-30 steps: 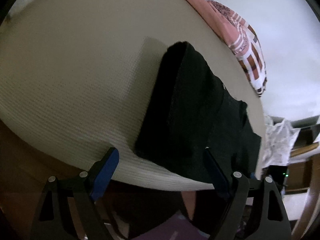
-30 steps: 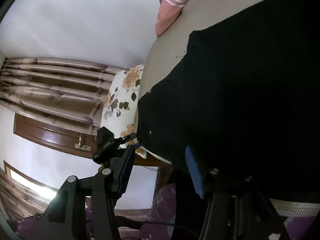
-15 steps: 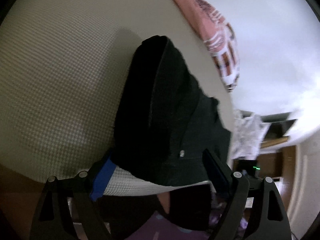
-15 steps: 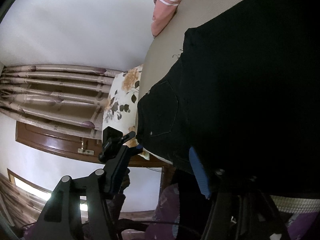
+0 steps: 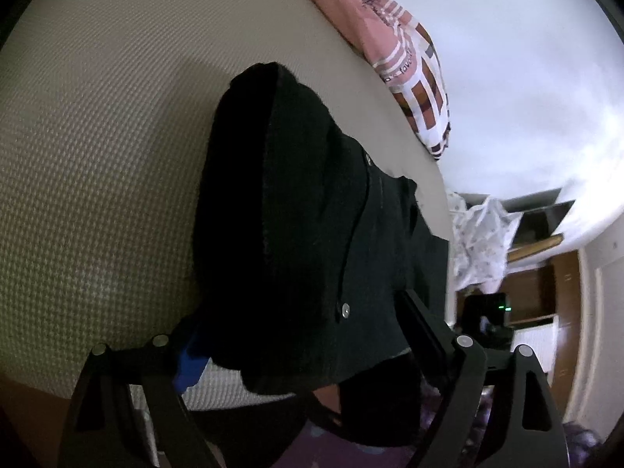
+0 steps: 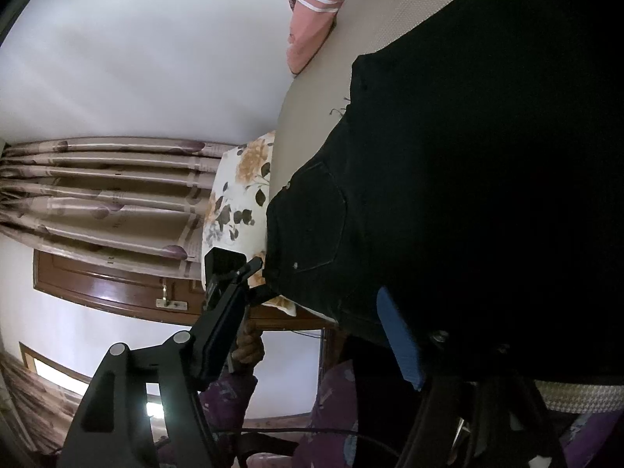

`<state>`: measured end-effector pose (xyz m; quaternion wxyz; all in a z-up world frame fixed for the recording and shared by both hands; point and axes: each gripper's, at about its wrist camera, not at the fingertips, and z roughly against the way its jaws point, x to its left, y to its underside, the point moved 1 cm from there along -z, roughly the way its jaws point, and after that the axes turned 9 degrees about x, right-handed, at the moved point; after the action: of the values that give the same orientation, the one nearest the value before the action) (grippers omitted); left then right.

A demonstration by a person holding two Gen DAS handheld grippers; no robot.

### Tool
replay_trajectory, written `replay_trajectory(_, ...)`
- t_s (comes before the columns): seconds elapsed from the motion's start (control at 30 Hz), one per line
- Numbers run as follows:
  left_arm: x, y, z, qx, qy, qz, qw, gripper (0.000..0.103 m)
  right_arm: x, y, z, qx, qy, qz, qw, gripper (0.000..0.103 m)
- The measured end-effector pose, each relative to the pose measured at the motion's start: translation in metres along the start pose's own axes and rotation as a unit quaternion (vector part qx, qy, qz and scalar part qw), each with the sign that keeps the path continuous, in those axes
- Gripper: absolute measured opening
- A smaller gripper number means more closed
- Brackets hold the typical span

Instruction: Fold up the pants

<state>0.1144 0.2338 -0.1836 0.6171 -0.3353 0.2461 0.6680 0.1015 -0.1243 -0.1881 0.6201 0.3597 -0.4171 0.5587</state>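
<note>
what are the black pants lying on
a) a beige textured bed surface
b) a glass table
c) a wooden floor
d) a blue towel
a, the black pants are spread on the beige woven bed surface, with a pink patterned pillow at its far edge.

Black two-finger grippers, purple floral clothes

The left gripper point(image 5: 300, 335) and right gripper point(image 6: 312, 331) have black arms, silver screws and blue pads point(image 6: 399, 345); the sleeve point(image 6: 228, 397) is purple.

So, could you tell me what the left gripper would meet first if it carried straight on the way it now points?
Most likely the folded black pants on the bed; the open left gripper already straddles their near edge.
</note>
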Motion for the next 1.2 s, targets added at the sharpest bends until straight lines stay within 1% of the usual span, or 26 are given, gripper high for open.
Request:
replay_trajectory(0.07,-0.003,0.003,0.000,-0.021,-0.027,-0.004,0.9994,0.075,0.000,0.000,0.000,0.000,0.000,0.000,1.000,0.069)
replay_trajectory(0.1,-0.002,0.005,-0.001,-0.032,-0.040,-0.001,0.9987,0.065,0.000,0.000,0.000,0.000,0.000,0.000,1.000,0.069)
replay_trajectory(0.17,0.007,0.008,0.003,-0.045,-0.045,0.012,0.9979,0.057,0.000,0.000,0.000,0.001,0.000,0.000,1.000,0.069)
replay_trajectory(0.2,0.011,0.009,0.004,-0.049,-0.050,0.020,0.9973,0.047,0.000,0.000,0.000,0.001,0.000,0.000,1.000,0.069)
replay_trajectory(0.23,0.014,0.010,0.005,-0.050,-0.057,0.024,0.9968,0.041,0.000,0.000,0.000,0.000,0.000,0.000,1.000,0.069)
replay_trajectory(0.37,0.014,0.011,0.005,-0.058,-0.060,0.028,0.9961,0.037,0.001,0.001,0.000,0.000,0.000,-0.001,1.000,0.069)
replay_trajectory(0.43,0.009,0.010,0.006,-0.068,-0.055,0.033,0.9956,0.032,0.000,0.000,0.000,0.000,0.000,-0.001,1.000,0.069)
replay_trajectory(0.53,-0.001,0.014,0.015,-0.085,-0.053,0.028,0.9946,0.030,0.000,0.001,0.001,-0.002,-0.002,-0.003,1.000,0.069)
replay_trajectory(0.63,-0.020,0.015,0.021,-0.098,-0.047,0.015,0.9940,0.030,0.000,0.001,0.001,-0.002,-0.005,-0.003,1.000,0.069)
replay_trajectory(0.7,-0.036,0.015,0.023,-0.106,-0.049,0.003,0.9932,0.030,0.000,0.001,0.002,-0.003,-0.007,-0.003,1.000,0.069)
replay_trajectory(0.9,-0.091,0.014,0.026,-0.123,-0.028,-0.030,0.9916,0.030,0.003,-0.002,0.017,-0.017,-0.006,0.004,1.000,0.069)
replay_trajectory(0.97,-0.113,0.014,0.023,-0.122,-0.019,-0.044,0.9913,0.030,0.004,-0.005,0.028,-0.023,-0.003,0.011,1.000,0.072)
replay_trajectory(1.07,-0.153,0.012,0.011,-0.116,-0.004,-0.073,0.9905,0.030,0.006,-0.010,0.048,-0.032,0.019,0.026,0.999,0.073)
replay_trajectory(1.2,-0.206,0.009,-0.014,-0.095,0.034,-0.113,0.9884,0.030,0.002,-0.010,0.077,-0.038,0.041,0.048,0.997,0.074)
